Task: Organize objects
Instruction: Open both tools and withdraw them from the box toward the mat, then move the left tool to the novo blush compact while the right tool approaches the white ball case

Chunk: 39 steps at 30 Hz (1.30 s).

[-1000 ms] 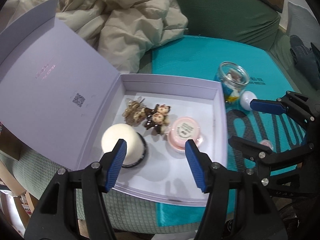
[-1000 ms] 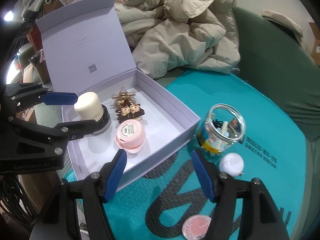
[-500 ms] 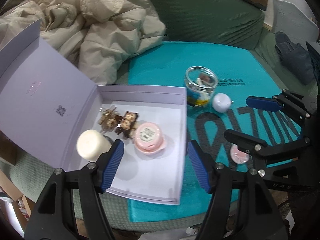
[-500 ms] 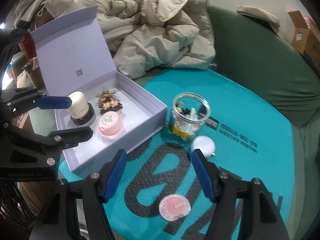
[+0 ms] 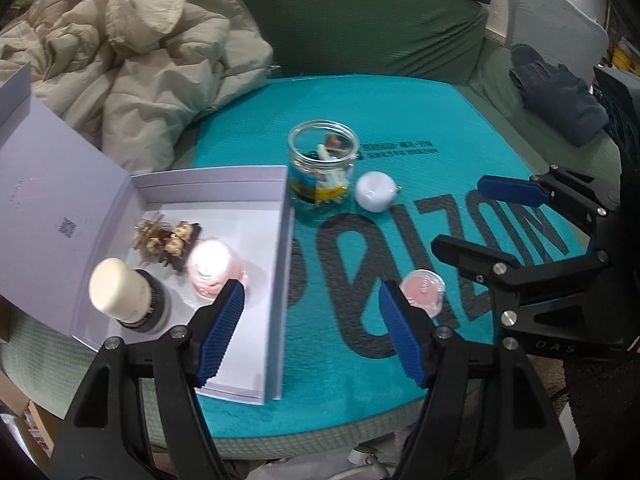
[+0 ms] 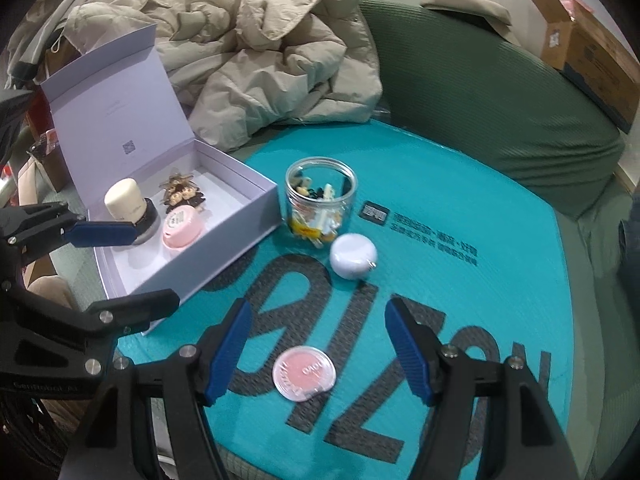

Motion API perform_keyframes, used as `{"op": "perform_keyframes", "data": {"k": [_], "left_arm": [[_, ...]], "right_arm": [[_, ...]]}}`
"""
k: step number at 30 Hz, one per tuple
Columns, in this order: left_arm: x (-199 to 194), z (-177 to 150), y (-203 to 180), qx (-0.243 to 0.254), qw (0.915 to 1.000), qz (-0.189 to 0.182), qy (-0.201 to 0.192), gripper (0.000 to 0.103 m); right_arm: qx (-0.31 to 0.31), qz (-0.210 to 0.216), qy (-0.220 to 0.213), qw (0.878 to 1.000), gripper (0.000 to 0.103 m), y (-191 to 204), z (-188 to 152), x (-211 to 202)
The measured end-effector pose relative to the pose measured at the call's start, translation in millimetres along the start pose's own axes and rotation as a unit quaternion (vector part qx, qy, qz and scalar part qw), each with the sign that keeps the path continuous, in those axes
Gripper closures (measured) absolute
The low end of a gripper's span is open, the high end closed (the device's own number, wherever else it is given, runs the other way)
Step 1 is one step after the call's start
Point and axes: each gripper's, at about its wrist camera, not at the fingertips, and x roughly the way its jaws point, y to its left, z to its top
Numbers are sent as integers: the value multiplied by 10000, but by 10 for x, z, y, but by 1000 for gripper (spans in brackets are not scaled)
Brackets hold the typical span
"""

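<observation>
An open lilac box (image 5: 280, 260) (image 6: 224, 248) holds a cream-capped bottle (image 5: 116, 292) (image 6: 124, 200), brown hair clips (image 5: 168, 236) (image 6: 182, 192) and a pink jar (image 5: 212, 268) (image 6: 182, 226). On the teal mat (image 5: 400, 112) stand a glass jar of small items (image 5: 322, 168) (image 6: 320, 200), a white ball (image 5: 376, 192) (image 6: 353, 257) and a flat pink disc (image 5: 424, 292) (image 6: 304, 372). My left gripper (image 5: 312, 332) (image 6: 136, 268) hovers over the box's right wall, jaws opening, nothing between them. My right gripper (image 6: 318, 336) (image 5: 472, 220) hangs above the pink disc, jaws opening, holding nothing.
A crumpled beige jacket (image 5: 140, 60) (image 6: 260, 48) lies behind the box against the green sofa back (image 5: 360, 20). Dark blue clothing (image 5: 556, 92) sits at the far right. A cardboard box (image 6: 588, 40) rests beyond the sofa. The box lid (image 5: 60, 184) stands raised on the left.
Both grippers have slid right, from over the box toward the mat. The left jaws have widened. The pink disc now lies in front of the right fingers.
</observation>
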Motion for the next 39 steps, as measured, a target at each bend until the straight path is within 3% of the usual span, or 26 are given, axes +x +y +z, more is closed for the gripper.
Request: {"op": "perform_keyframes", "data": {"k": [27,35,39], "left_arm": [[652,-339,-798,265,9939,-851,646,35],[1011,-335,-851,104,9908,-1049,850,35],[1175,-302,-798,31,9929,-892,792,35]], "right_arm": [[498,-89,487,9975,33,-594,-601,278],[549,105,578,9968,33,-703,-578,577],[537,361,519,9965,33,-717,-456,766]]}}
